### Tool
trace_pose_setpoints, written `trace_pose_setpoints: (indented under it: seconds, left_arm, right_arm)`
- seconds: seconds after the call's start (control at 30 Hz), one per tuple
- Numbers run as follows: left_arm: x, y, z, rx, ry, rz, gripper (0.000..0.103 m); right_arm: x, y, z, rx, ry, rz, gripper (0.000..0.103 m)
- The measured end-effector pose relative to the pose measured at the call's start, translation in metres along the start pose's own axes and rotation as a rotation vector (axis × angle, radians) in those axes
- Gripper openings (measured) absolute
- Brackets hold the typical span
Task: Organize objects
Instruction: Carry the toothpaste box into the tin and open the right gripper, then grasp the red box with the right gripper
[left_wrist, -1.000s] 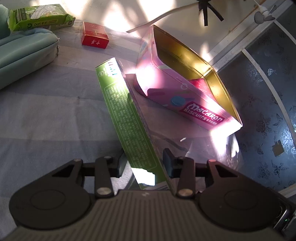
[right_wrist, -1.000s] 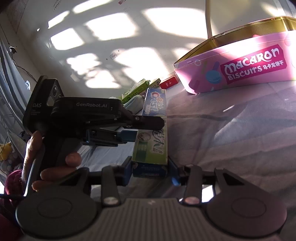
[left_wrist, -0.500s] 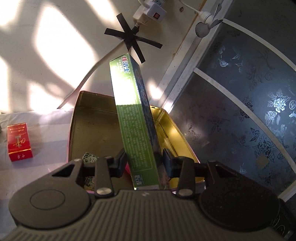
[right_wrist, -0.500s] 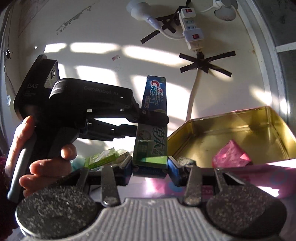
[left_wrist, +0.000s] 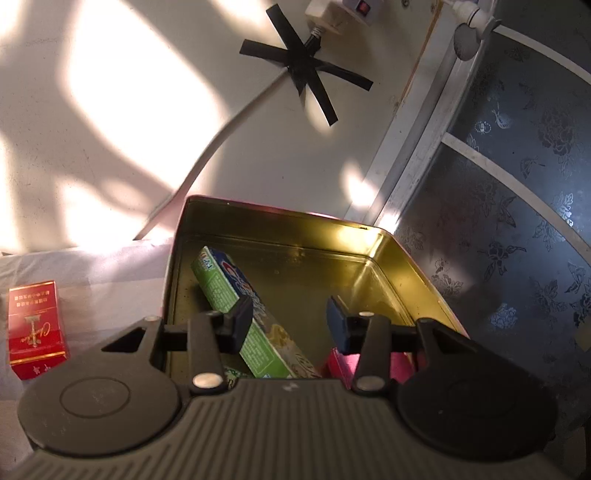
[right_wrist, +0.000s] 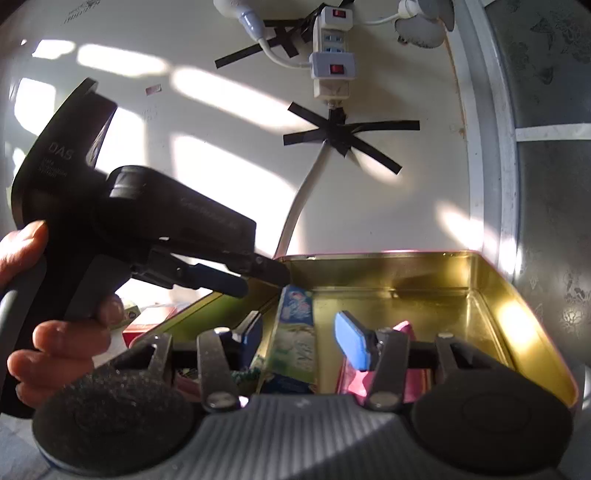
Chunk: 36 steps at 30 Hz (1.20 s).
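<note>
Sunlit cream wall rises behind everything, with black tape crosses pinning a white cable and a white power strip to it.

We hold both tools over an open gold-lined rectangular tin. On our left gripper the blue-padded fingers stand apart with nothing clamped between them; its left pad overlaps the side of a long green and blue toothpaste carton in the picture, but we cannot tell whether it touches. On our right gripper the fingers are likewise spread and hold nothing.

That carton lies inside the tin, slanting from near the far left corner toward the near edge, where the tool body hides its end. In the right wrist view the same carton shows between the spread fingers, running away from us along the tin floor. A pink packet sits in the tin's near right part, just beside the carton's lower end and partly hidden by the fingers.

Outside the tin, to its left, a red cigarette pack lies flat on pale striped cloth, apart from the tin wall. In the right wrist view our left hand grips the black handle of the left gripper at the tin's left rim. A dark floral patterned panel stands to the right of the wall.
</note>
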<state>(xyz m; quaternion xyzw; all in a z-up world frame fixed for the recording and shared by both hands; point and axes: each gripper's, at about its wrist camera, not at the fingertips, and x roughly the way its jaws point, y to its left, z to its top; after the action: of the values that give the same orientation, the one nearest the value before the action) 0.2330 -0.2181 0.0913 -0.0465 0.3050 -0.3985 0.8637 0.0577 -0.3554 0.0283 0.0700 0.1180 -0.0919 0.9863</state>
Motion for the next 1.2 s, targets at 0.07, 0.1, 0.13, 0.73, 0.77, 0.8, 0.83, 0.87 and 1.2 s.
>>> trace_pose_setpoints:
  seconds: [0.07, 0.1, 0.13, 0.73, 0.77, 0.8, 0.83, 0.87, 1.2]
  left_arm:
    - [-0.012, 0.005, 0.002, 0.005, -0.033, 0.047, 0.047]
    - [-0.018, 0.007, 0.002, 0.007, -0.039, 0.069, 0.047]
    - [-0.024, 0.009, 0.0, 0.007, -0.043, 0.086, 0.047]
    - [-0.144, 0.072, -0.101, -0.068, 0.014, 0.305, 0.048]
    - [-0.149, 0.076, -0.104, -0.071, 0.009, 0.314, 0.048]
    - [-0.154, 0.079, -0.107, -0.076, 0.005, 0.32, 0.048]
    - [-0.157, 0.083, -0.11, -0.079, 0.002, 0.317, 0.048]
    - [-0.16, 0.086, -0.113, -0.08, 0.0, 0.311, 0.048]
    - [-0.193, 0.116, -0.143, -0.077, -0.121, 0.337, 0.048]
  right_arm:
    - [-0.007, -0.007, 0.009, 0.011, -0.071, -0.063, 0.046]
    - [-0.007, -0.01, 0.018, 0.006, -0.121, -0.111, 0.047]
    - [-0.007, -0.01, 0.022, 0.001, -0.144, -0.138, 0.054]
    - [0.02, -0.008, 0.014, -0.406, -0.08, -0.344, 0.076]
    - [0.016, -0.011, 0.015, -0.397, -0.072, -0.349, 0.077]
    - [0.013, -0.012, 0.018, -0.384, -0.068, -0.382, 0.078]
    - [0.008, -0.01, 0.021, -0.365, -0.08, -0.413, 0.078]
    - [-0.001, -0.005, 0.026, -0.332, -0.11, -0.417, 0.078]
    - [0.046, 0.174, 0.052, -0.165, 0.196, 0.211, 0.073]
